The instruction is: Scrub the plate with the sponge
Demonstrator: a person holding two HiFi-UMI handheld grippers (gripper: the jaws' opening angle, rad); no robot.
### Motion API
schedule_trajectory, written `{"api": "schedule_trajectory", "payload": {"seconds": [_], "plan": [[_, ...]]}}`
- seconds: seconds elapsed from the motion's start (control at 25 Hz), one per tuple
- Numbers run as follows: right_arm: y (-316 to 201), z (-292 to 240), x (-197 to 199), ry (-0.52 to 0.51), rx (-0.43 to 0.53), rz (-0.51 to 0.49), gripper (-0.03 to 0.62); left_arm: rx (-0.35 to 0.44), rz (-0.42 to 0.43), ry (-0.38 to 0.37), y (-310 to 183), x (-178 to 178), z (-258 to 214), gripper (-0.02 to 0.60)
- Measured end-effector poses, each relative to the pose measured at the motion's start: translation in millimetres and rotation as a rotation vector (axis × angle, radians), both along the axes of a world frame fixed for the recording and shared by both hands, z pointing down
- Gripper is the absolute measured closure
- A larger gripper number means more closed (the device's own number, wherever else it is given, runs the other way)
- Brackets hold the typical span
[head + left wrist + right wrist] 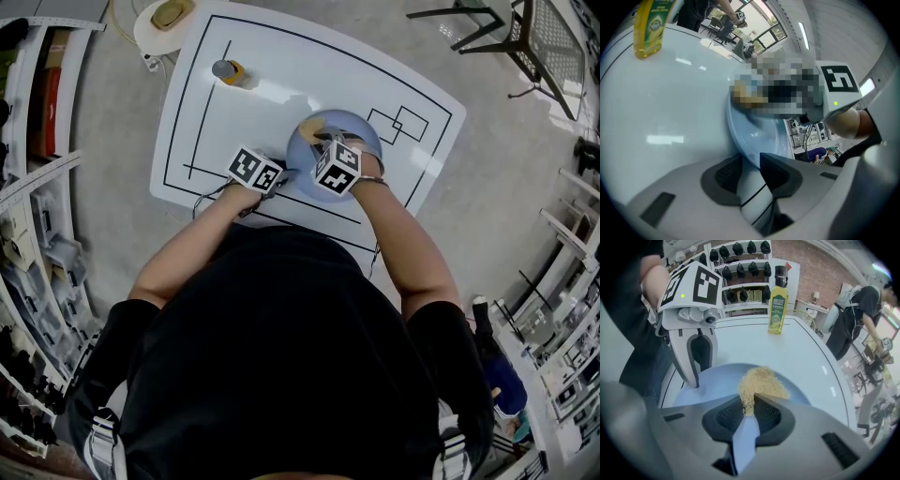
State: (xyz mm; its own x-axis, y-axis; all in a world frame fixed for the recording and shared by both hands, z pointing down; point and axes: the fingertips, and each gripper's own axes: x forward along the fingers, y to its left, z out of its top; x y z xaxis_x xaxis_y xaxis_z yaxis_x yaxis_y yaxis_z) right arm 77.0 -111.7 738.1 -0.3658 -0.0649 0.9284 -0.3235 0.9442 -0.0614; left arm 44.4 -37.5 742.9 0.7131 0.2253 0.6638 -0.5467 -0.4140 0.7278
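Two tight grips: left tongs (750,164) on the plate (754,136) rim, right tongs (749,404) on the sponge (761,383) inside it; wide table (281,75) beyond.

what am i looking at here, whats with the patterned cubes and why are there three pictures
There is no robot here. A person holds a hand-held two-jaw gripper in each hand, and the patterned cubes are part of those grippers. One picture comes from a camera on the person's head, looking down at a white table. The other two come from cameras that ride on each gripper and look along its jaws. On the table are a blue plate and a yellow bottle. The left gripper clamps the plate's rim, seemingly to steady it. The right gripper pinches a yellowish fibrous sponge that rests on the plate.
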Motion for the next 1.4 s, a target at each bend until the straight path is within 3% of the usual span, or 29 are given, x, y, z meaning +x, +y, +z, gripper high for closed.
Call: {"api": "schedule_trajectory", "payload": {"seconds": [0.6, 0.96, 1.4], "plan": [[-15, 4, 76, 0.167, -0.001, 0.198, 0.537, -0.018, -0.028, 0.002, -1, -1, 1, 0.466], [22, 6, 116, 0.270, -0.052, 0.266, 0.533, 0.001, -0.081, -0.007, -4, 0, 1, 0.476], [74, 7, 130, 0.337, -0.133, 0.298, 0.526, 0.032, -0.113, -0.018, -6, 2, 0, 0.486]]}}
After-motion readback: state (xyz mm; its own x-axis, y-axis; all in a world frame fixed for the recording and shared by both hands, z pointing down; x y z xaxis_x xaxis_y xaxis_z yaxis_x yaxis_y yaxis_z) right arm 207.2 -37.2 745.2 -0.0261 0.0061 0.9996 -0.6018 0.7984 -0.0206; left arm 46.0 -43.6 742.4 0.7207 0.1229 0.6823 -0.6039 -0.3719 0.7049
